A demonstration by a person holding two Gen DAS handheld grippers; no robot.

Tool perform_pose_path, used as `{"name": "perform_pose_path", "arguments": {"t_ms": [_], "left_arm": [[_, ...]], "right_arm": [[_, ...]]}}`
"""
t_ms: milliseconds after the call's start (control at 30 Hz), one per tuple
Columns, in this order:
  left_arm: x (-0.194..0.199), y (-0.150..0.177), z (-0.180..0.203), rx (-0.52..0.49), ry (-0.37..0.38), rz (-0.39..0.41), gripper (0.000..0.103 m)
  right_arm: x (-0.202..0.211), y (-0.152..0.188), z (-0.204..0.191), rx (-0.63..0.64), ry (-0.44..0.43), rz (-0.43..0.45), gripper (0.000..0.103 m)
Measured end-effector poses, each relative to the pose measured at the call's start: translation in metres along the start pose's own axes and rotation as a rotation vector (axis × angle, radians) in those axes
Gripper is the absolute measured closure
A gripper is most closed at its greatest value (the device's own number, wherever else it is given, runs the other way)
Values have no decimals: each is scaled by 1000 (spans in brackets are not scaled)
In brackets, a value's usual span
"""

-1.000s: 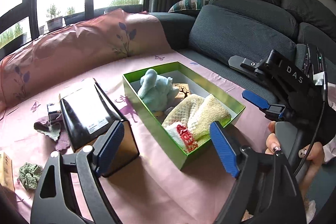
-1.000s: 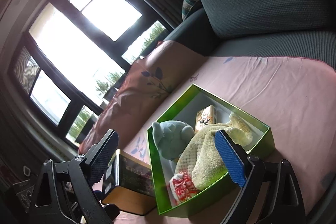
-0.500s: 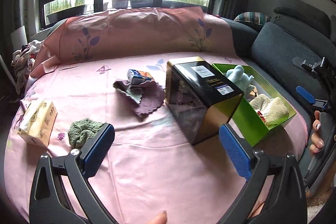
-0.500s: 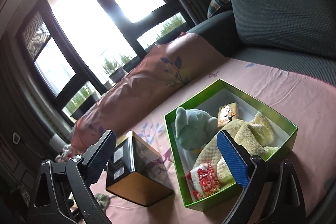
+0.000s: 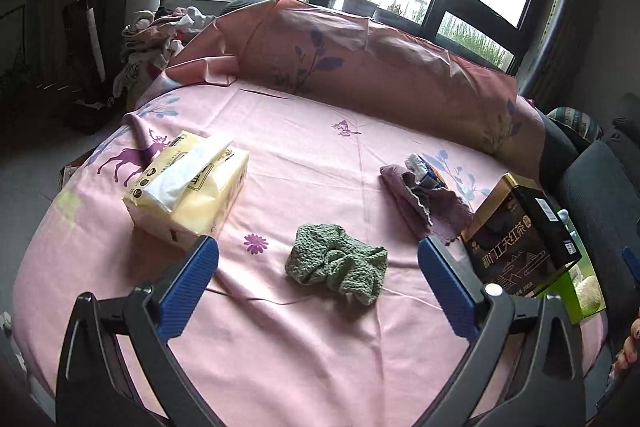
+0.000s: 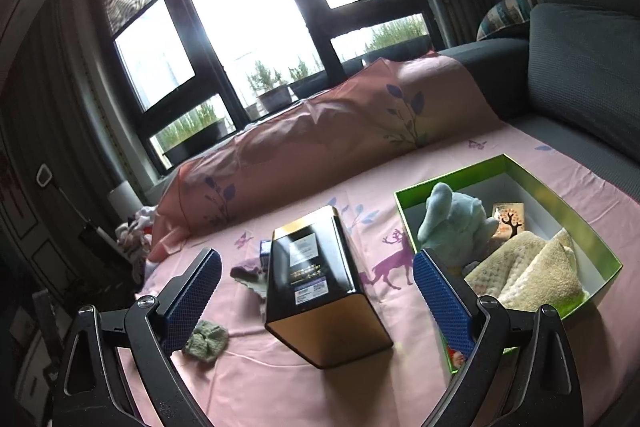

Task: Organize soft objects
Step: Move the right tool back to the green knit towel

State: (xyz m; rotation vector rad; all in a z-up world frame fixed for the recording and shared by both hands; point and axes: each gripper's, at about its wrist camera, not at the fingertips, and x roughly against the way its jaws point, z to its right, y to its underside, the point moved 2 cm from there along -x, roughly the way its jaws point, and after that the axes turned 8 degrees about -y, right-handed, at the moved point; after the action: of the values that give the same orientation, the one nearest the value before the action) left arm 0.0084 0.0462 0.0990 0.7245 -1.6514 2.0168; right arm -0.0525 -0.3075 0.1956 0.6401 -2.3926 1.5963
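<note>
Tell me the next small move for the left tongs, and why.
Probably ease the left tongs forward and down over the green knitted cloth. Both pads are spread wide and empty, the cloth lies loose on the pink sheet centred between them, and the green box already holds the plush toy and the cream towel.

The left wrist view looks down close over the pink printed bedsheet [image 5: 304, 155] toward the windows at 12 o'clock, the right wrist view sits farther back facing likewise, and both share the black-and-gold rectangular tea tin [image 5: 520, 239] [image 6: 320, 283] and crumpled green knitted cloth [image 5: 338, 263] [image 6: 206, 339].
</note>
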Motion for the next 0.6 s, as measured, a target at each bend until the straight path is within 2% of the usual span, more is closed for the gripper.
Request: {"name": "perform_pose_path", "arguments": {"t_ms": [100, 200, 400, 467, 600], "left_arm": [[-13, 12, -20, -6, -27, -19, 3], [-25, 20, -37, 21, -40, -85, 3], [-31, 22, -55, 67, -97, -118, 3], [-31, 23, -58, 73, -105, -138, 3], [-24, 18, -75, 74, -200, -104, 3]], "right_arm": [[-22, 9, -23, 46, 9, -68, 6], [-45, 24, -47, 96, -6, -142, 6], [-96, 64, -94, 84, -154, -360, 6], [-109, 79, -108, 103, -162, -418, 6], [-144, 104, -123, 53, -156, -555, 6]]}}
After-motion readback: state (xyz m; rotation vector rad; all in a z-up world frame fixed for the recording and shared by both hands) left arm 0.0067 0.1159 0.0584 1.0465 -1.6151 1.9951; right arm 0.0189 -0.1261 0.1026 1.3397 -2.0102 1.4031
